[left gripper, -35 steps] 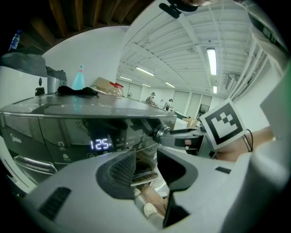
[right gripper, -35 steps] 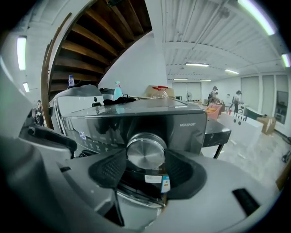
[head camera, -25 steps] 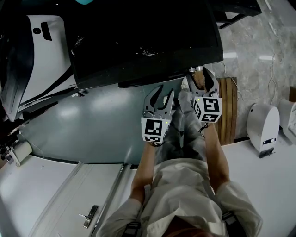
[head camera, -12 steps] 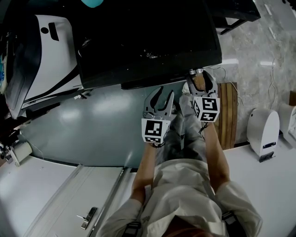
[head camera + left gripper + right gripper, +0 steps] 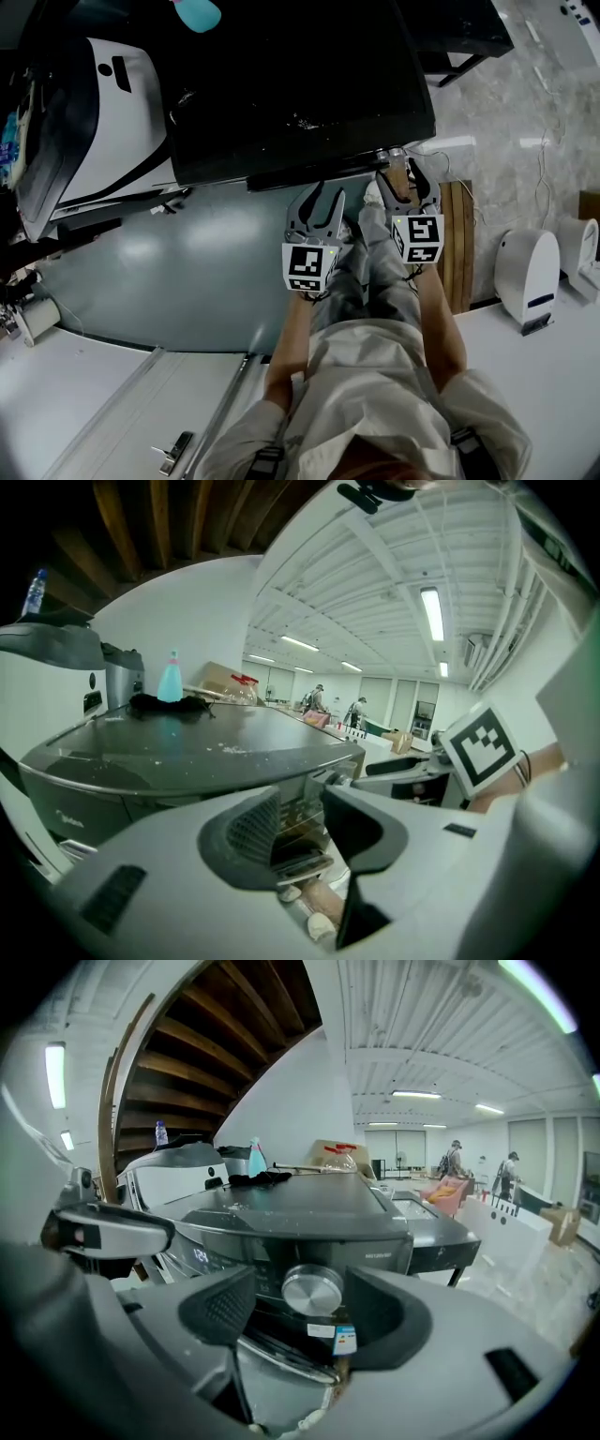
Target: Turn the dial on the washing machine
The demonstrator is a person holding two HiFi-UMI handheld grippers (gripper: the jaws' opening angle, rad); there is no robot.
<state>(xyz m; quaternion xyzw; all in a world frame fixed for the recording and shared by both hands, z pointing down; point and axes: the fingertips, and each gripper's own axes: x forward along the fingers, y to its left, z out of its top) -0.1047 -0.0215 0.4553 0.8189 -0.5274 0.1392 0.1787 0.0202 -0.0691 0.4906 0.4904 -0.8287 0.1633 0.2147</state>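
Observation:
The dark washing machine (image 5: 300, 84) fills the top of the head view, its front edge toward me. Its round silver dial (image 5: 312, 1290) sits on the control panel, straight ahead in the right gripper view. My right gripper (image 5: 302, 1305) has a jaw on either side of the dial, and the jaws are opening, with a gap showing on both sides. In the head view the right gripper (image 5: 401, 176) is at the machine's front right corner. My left gripper (image 5: 319, 202) hangs open just left of it, below the front edge, with nothing between its fingers (image 5: 251, 829).
A white appliance (image 5: 103, 122) stands left of the washer. A blue bottle (image 5: 195, 13) and a dark cloth (image 5: 258, 1177) lie on the washer's top. A wooden slatted board (image 5: 458, 244) and a white device (image 5: 527, 272) are on the floor to the right.
Both grippers stay at the machine's front while the head view shifts slightly. The right gripper's jaws look a little wider apart around the dial than before.

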